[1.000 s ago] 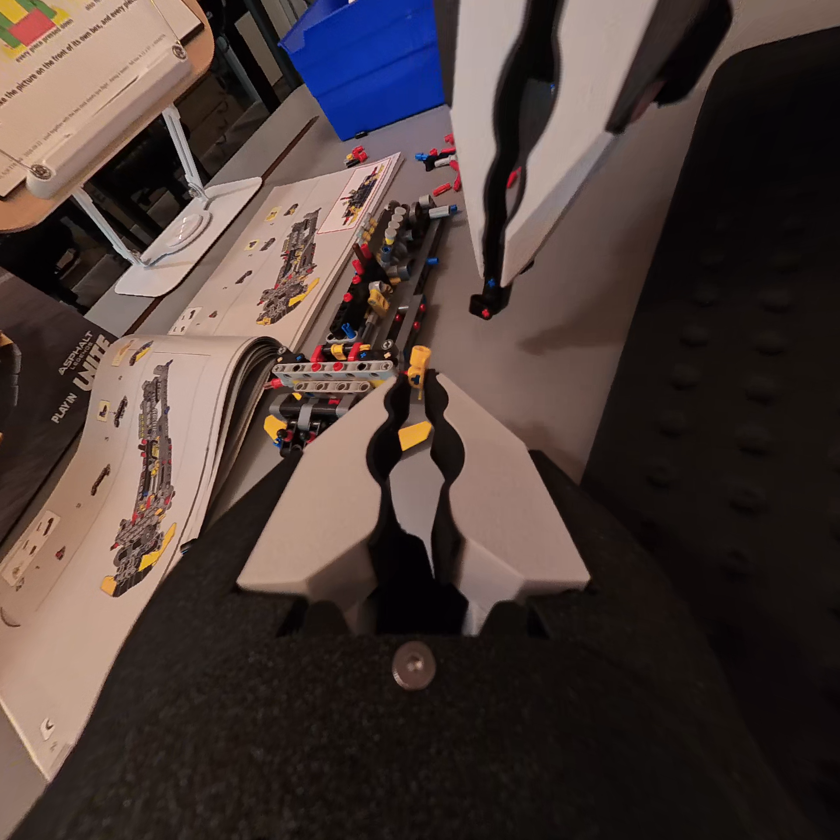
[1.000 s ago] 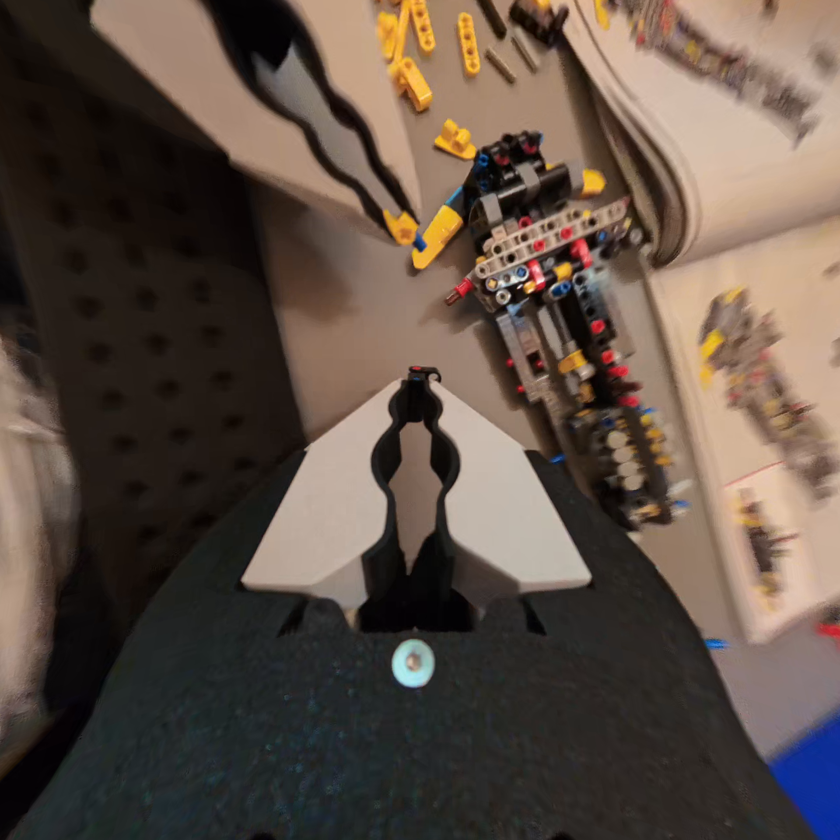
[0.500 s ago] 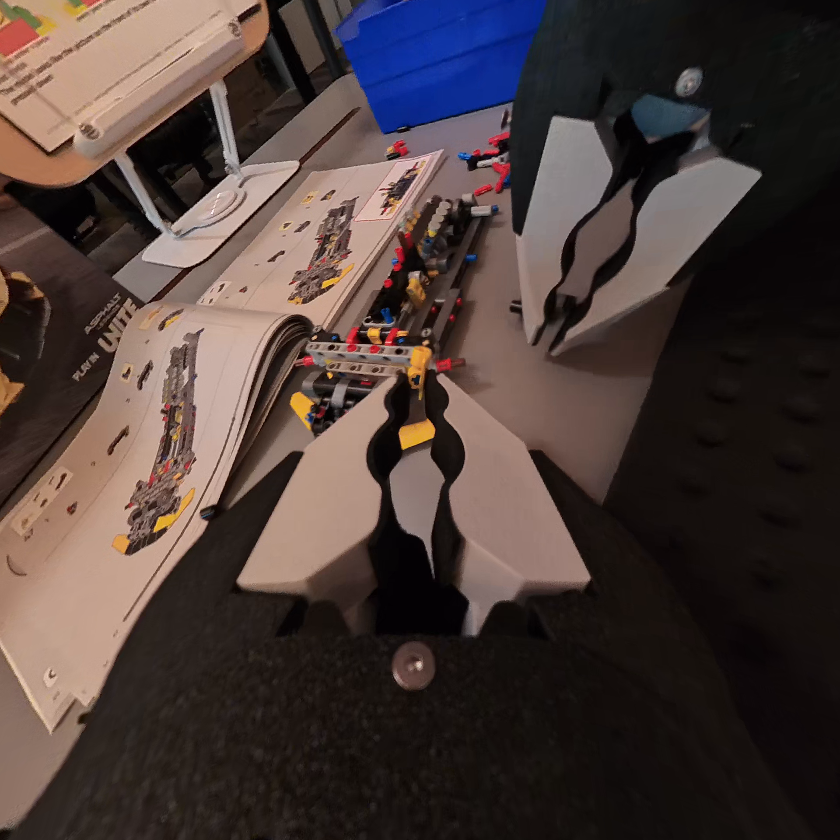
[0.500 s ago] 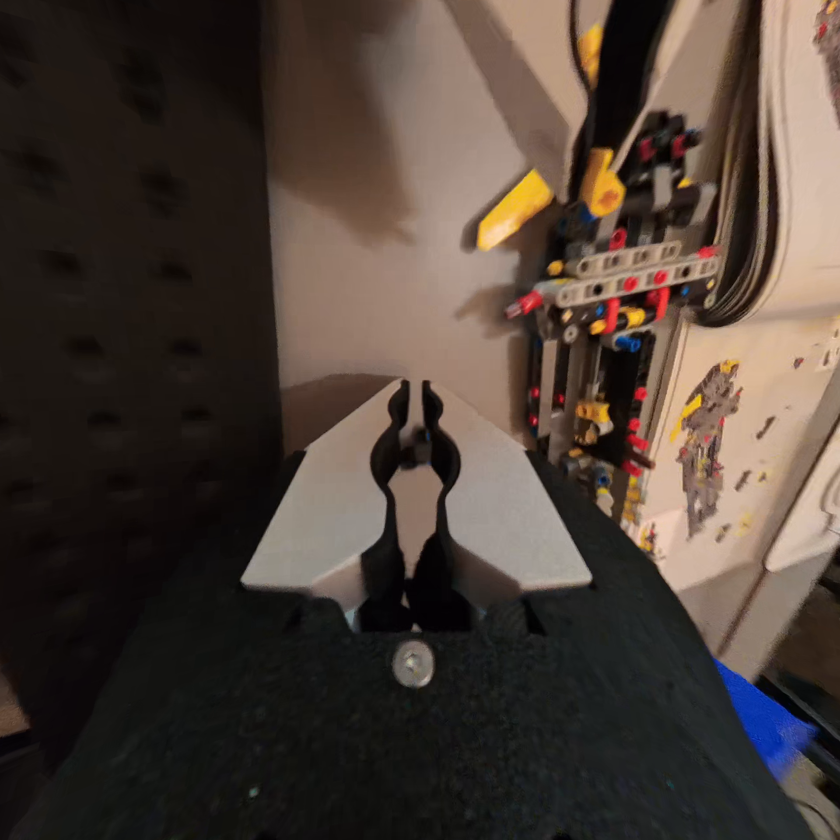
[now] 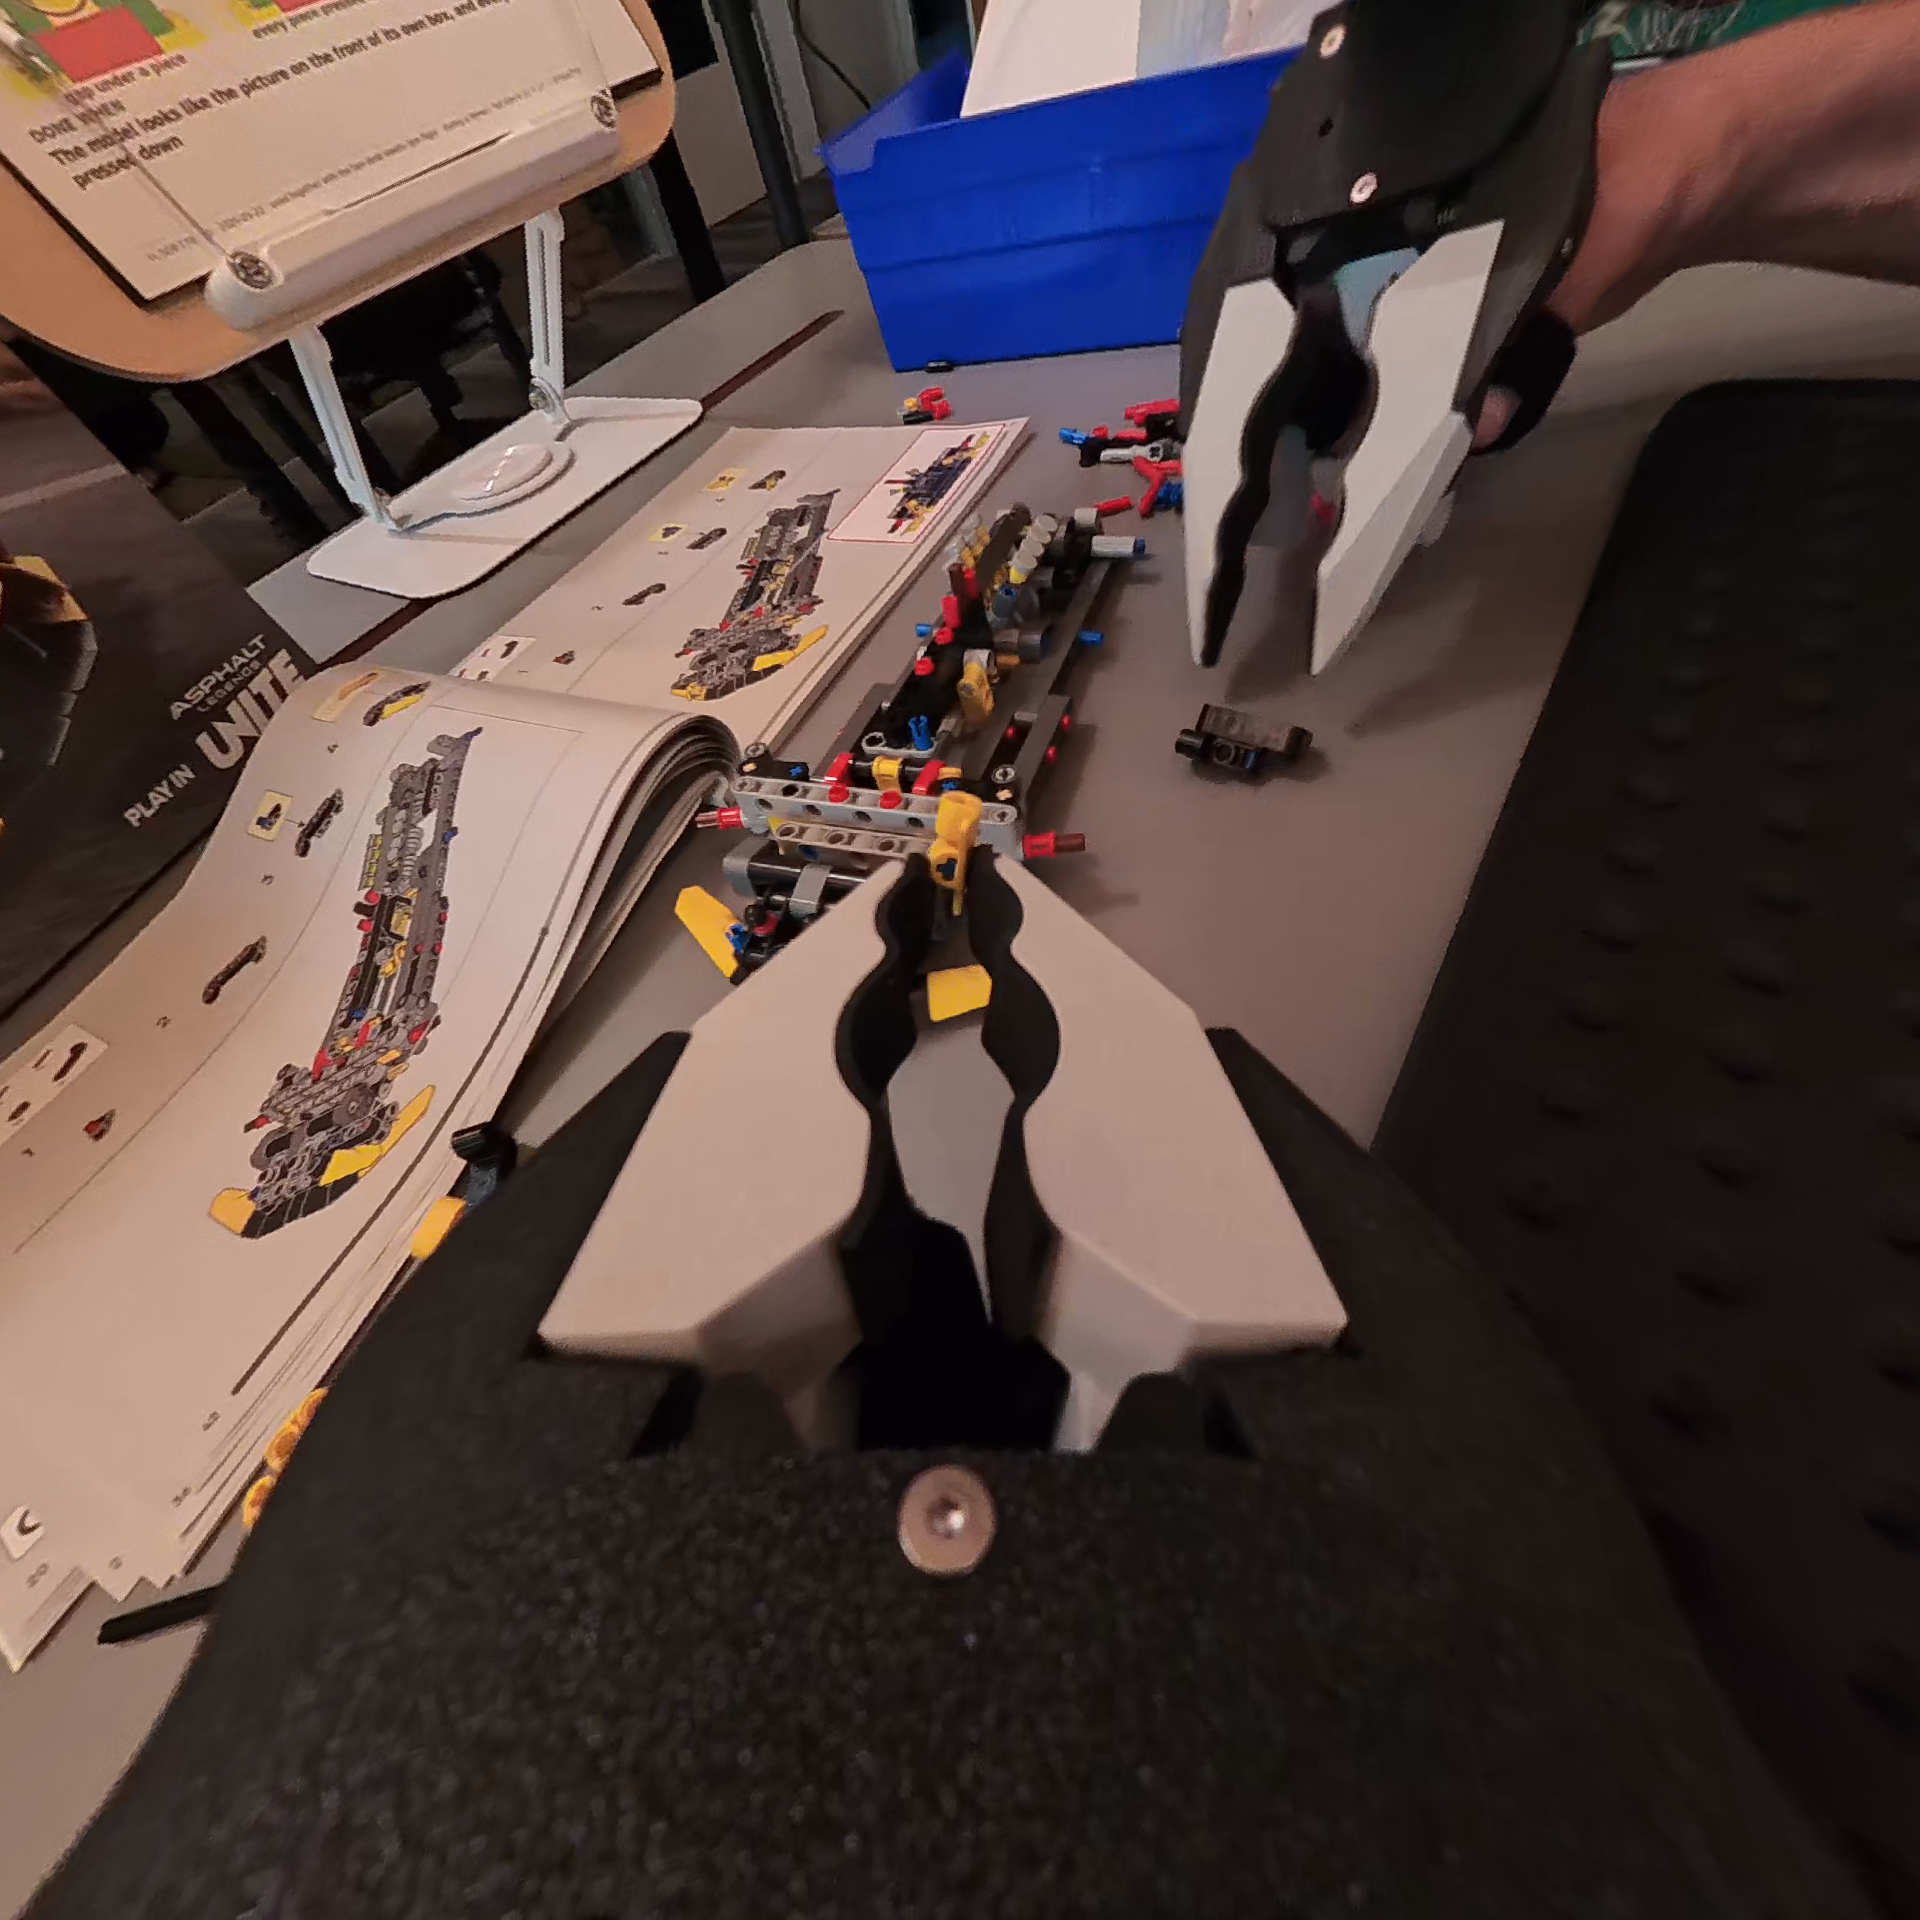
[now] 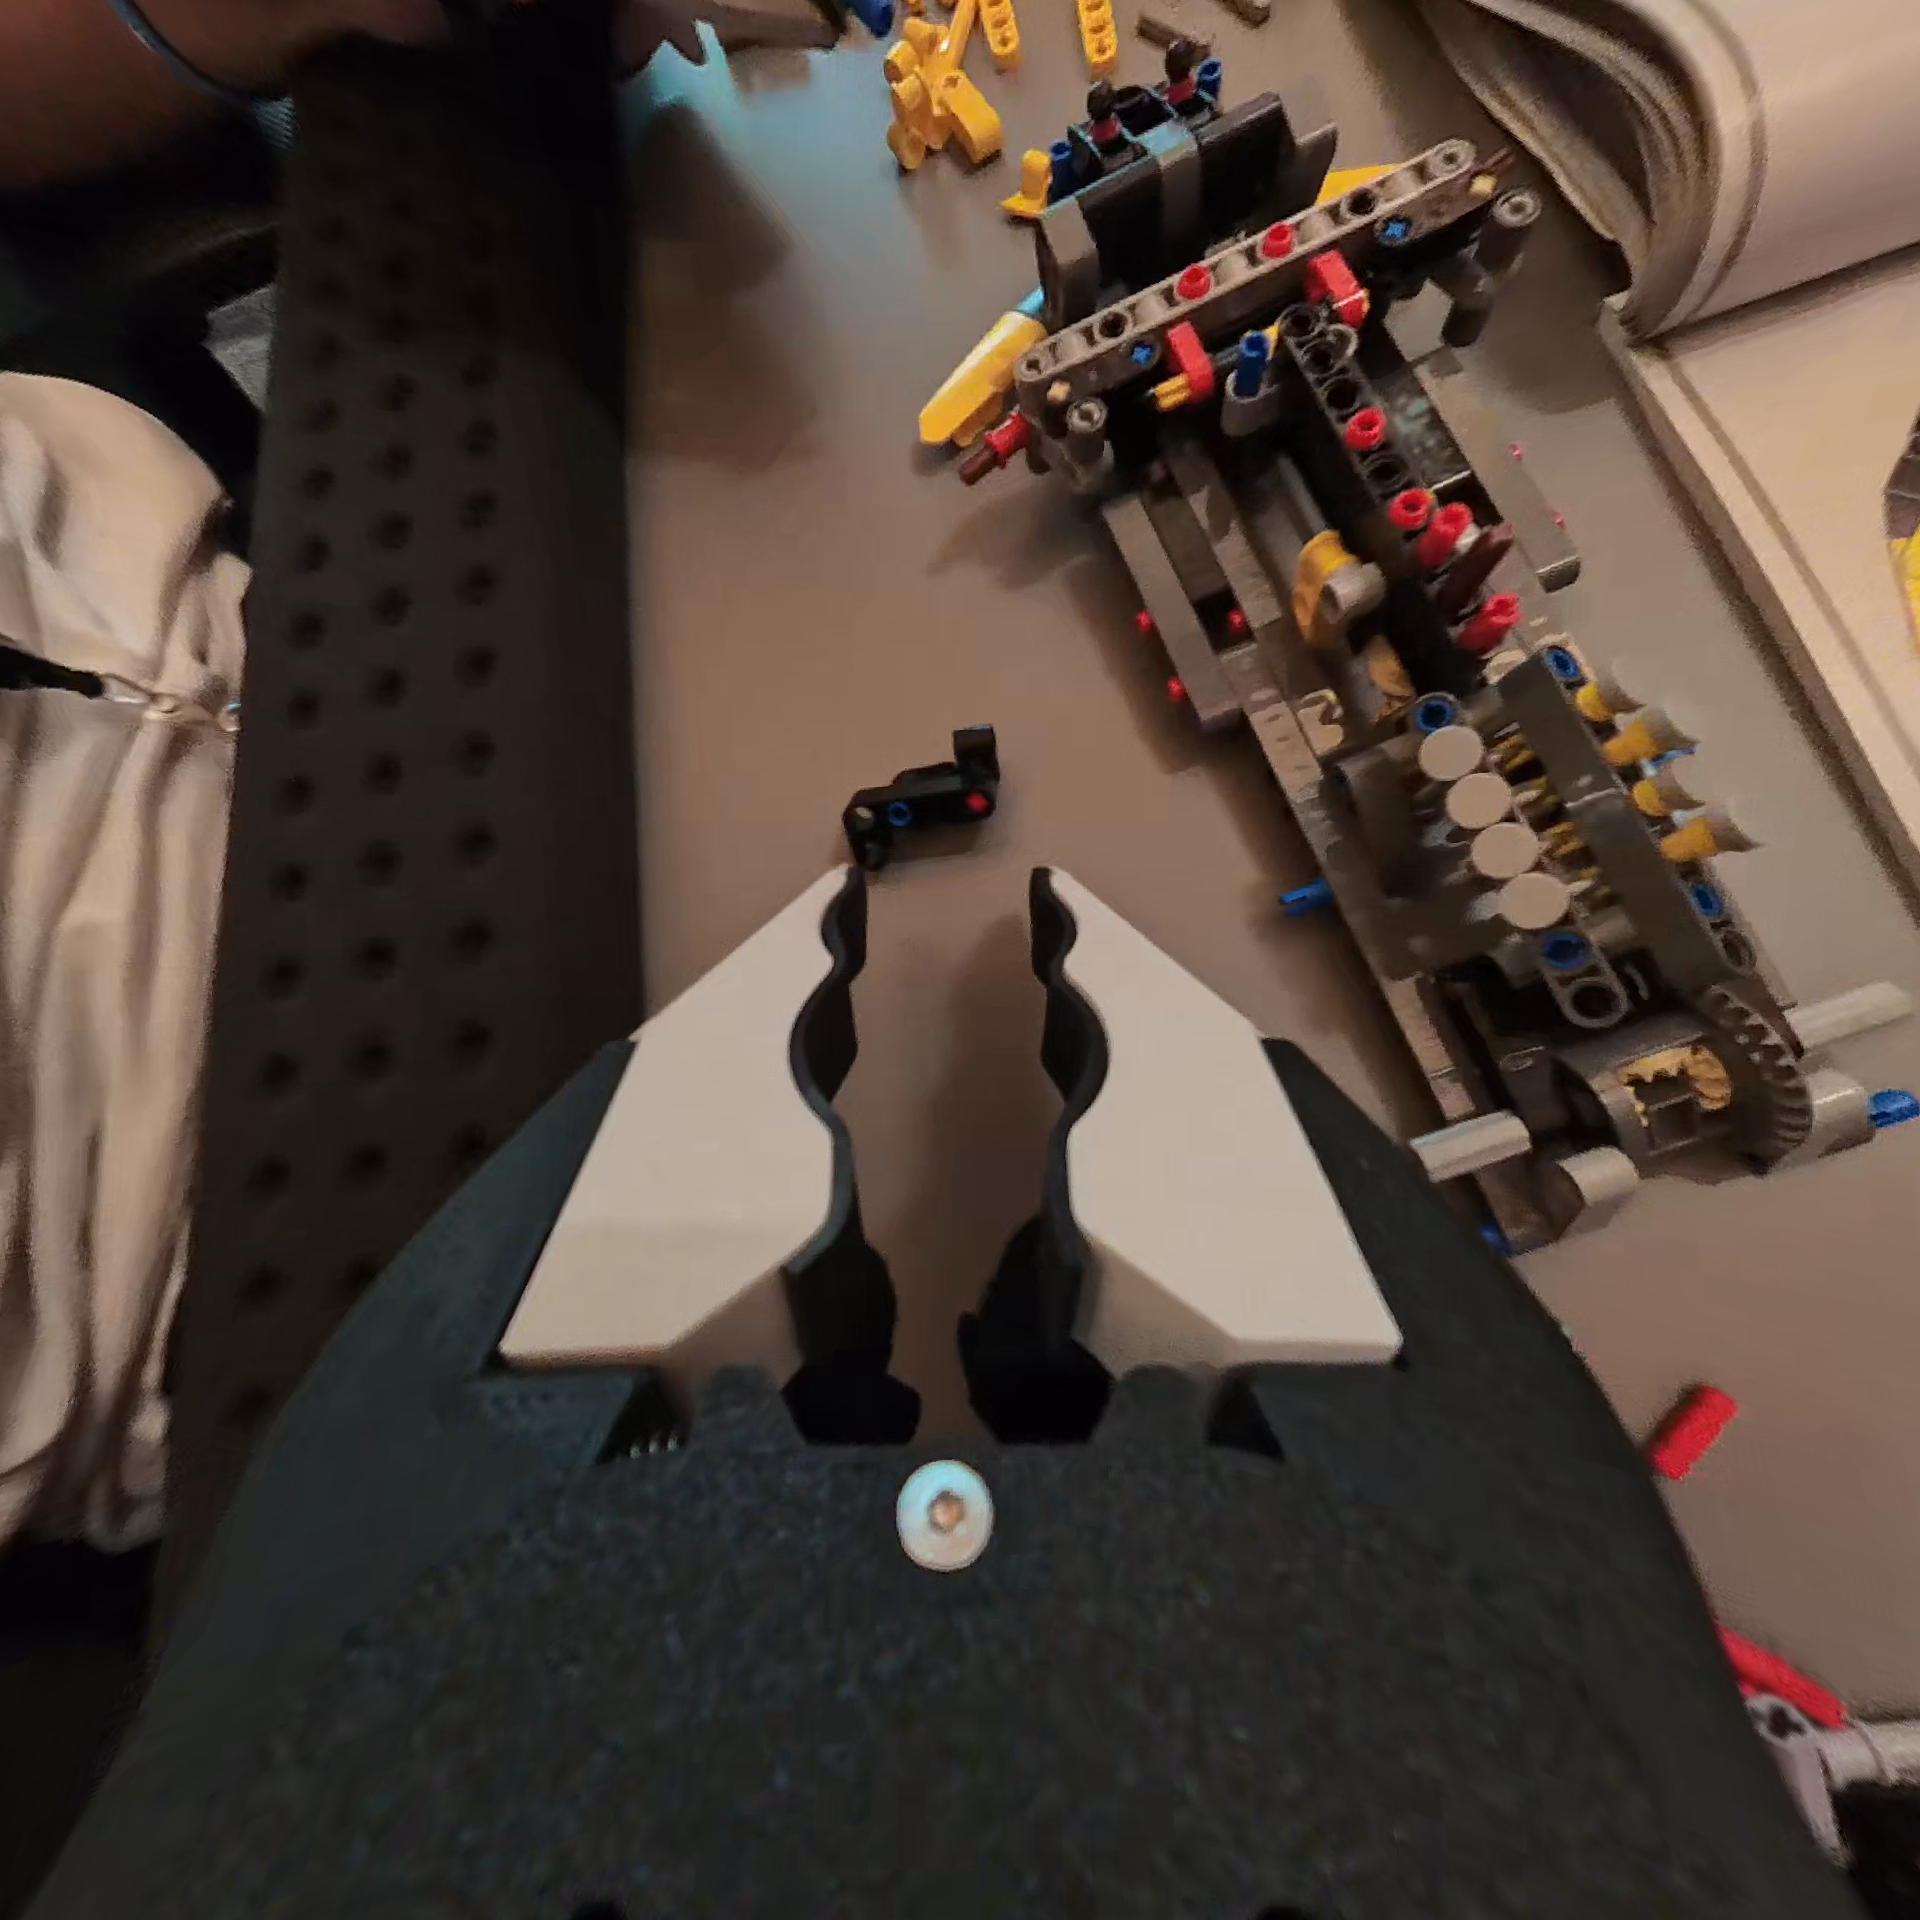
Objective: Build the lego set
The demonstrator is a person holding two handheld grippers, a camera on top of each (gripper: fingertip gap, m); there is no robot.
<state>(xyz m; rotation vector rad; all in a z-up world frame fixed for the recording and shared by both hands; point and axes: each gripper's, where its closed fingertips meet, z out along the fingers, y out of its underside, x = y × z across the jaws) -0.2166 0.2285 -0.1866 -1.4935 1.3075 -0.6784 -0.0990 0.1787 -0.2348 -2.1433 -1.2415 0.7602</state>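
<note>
The long grey and black lego chassis (image 5: 966, 686) lies on the grey table beside the open booklet; it also shows in the right wrist view (image 6: 1403, 675). My left gripper (image 5: 948, 868) is shut on a small yellow connector piece (image 5: 954, 831), held against the chassis' grey cross beam at its near end. My right gripper (image 6: 945, 883) is open and empty, tips low over the table. A small black lego piece (image 6: 930, 795) with blue and red pins lies just past its tips. The left wrist view shows that gripper (image 5: 1262, 655) above the black piece (image 5: 1242, 740).
An open instruction booklet (image 5: 416, 935) lies left of the chassis. A blue bin (image 5: 1039, 208) and a white sheet stand (image 5: 499, 478) are at the back. A black perforated mat (image 5: 1714, 1039) runs along the right. Loose red and blue pieces (image 5: 1132, 457) and yellow pieces (image 6: 935, 104) are scattered. One gripper's finger ends stand about 15 centimetres off the other's.
My right gripper came down to the table, opened and let go of the small black piece, which now lies on the table. My left gripper stayed shut on the yellow piece at the chassis.
</note>
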